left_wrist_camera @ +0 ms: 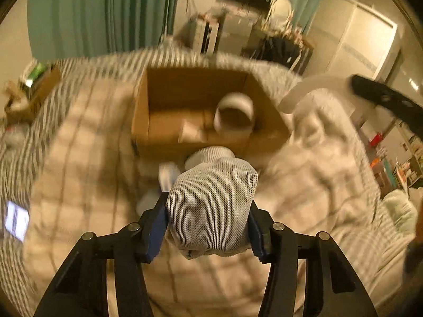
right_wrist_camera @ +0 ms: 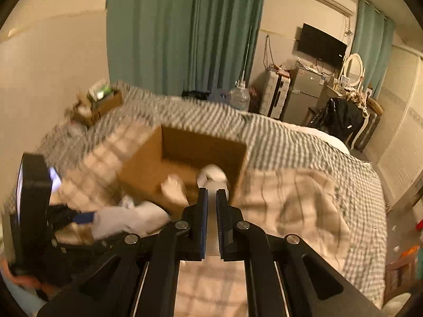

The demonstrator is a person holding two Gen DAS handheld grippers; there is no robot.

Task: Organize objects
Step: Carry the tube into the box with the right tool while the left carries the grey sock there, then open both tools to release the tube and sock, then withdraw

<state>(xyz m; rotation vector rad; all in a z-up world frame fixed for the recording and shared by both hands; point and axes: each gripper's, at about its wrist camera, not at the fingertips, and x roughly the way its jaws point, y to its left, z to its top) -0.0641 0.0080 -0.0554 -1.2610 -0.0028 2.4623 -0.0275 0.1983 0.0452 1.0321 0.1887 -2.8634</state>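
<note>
Socks are what we are sorting, and the rolled white sock bundle [left_wrist_camera: 211,206] sits clamped between the blue pads [left_wrist_camera: 158,227] of the left tool [left_wrist_camera: 208,224], just short of the near wall of the cardboard box [left_wrist_camera: 169,142]. We judge it light, soft and springy: the knit bulges above the pads, so a grip across the thick middle of the roll suits it best, where the layers hold one another. Pinching a loose cuff would likely let it unroll.

Inside the box, another white roll [left_wrist_camera: 234,116] lies against the right wall, with a pale flat item beside it that the blur keeps us from naming. More loose white pieces [left_wrist_camera: 169,174] lie on the bed just before the box.

Our right tool [right_wrist_camera: 210,203] has its jaws nearly together, with a narrow slit between them; something white shows through the gap, but whether it is gripped or merely behind, we cannot tell.

The box rests on a checked blanket [right_wrist_camera: 290,206] over the striped bedcover [right_wrist_camera: 277,142].
</note>
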